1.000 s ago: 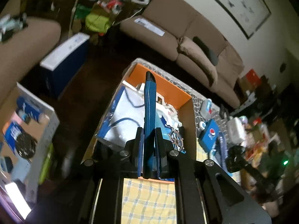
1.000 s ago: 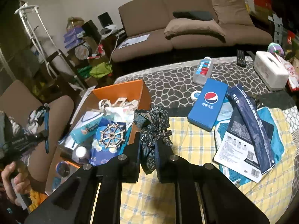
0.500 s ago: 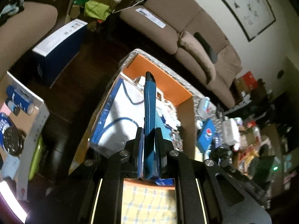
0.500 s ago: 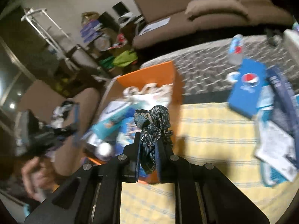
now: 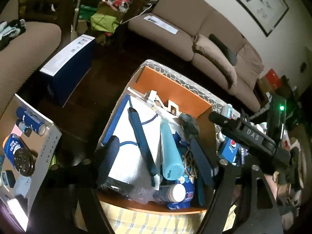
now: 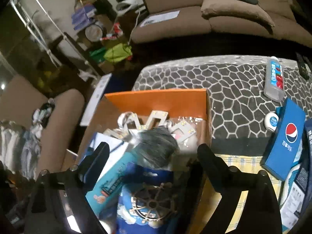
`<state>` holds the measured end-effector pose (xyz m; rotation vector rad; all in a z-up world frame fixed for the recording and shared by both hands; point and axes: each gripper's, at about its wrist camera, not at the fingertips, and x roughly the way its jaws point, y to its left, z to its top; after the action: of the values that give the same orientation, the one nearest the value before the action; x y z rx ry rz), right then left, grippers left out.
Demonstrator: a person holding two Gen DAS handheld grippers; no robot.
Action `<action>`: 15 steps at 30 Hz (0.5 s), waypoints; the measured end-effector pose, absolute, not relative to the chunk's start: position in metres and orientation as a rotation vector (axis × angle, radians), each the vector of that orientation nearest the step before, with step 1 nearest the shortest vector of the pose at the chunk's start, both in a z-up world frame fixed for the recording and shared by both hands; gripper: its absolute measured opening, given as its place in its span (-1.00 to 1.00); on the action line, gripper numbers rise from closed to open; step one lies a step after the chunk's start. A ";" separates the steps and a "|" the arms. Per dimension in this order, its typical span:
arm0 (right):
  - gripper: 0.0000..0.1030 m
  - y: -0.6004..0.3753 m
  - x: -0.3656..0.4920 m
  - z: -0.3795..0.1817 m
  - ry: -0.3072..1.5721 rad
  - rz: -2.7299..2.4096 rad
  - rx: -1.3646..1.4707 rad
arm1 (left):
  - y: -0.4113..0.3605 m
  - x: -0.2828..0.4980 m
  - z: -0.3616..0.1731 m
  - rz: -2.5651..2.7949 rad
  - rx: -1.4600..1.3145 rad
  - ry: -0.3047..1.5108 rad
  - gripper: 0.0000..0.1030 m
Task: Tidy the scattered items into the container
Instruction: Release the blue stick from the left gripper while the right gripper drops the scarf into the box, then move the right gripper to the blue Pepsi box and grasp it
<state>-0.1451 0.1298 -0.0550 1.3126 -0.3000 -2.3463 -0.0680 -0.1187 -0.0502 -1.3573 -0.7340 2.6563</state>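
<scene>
Over the orange box [image 5: 171,89], both grippers had just sprung their jaws wide and held nothing: the left gripper [image 5: 156,152] stood above the blue strap [image 5: 143,142], which lay lengthwise on the pile in the box, and the right gripper [image 6: 152,152] framed the blurred dark scarf [image 6: 156,146] dropping in. Remaining clutter lay off to the right, the Pepsi box [image 6: 284,140] and bottle [image 6: 274,78], nearer the right hand; the box wall stood between.

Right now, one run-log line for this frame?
left gripper: open, jaws just opened, blue strip dropped in orange box | right gripper: open, jaws just opened, dark cloth blurred over box
</scene>
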 end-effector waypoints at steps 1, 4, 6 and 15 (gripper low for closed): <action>0.81 0.135 -0.141 -0.053 -0.324 -2.338 1.294 | -0.119 -0.067 -0.050 2.656 -1.361 -0.739 0.44; 0.82 0.165 -0.122 -0.046 -0.369 -2.375 1.263 | -0.122 -0.065 -0.048 2.655 -1.373 -0.767 0.44; 0.82 0.195 -0.107 -0.045 -0.412 -2.404 1.260 | -0.121 -0.060 -0.045 2.651 -1.358 -0.783 0.44; 0.82 0.323 -0.027 -0.053 -0.569 -2.622 1.331 | -0.089 -0.041 -0.025 2.612 -1.299 -0.716 0.74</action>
<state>-0.0271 0.3227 -0.0527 1.3310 -0.5695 -2.6218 -0.0407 -0.0885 -0.0253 -1.2994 -0.7157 2.6120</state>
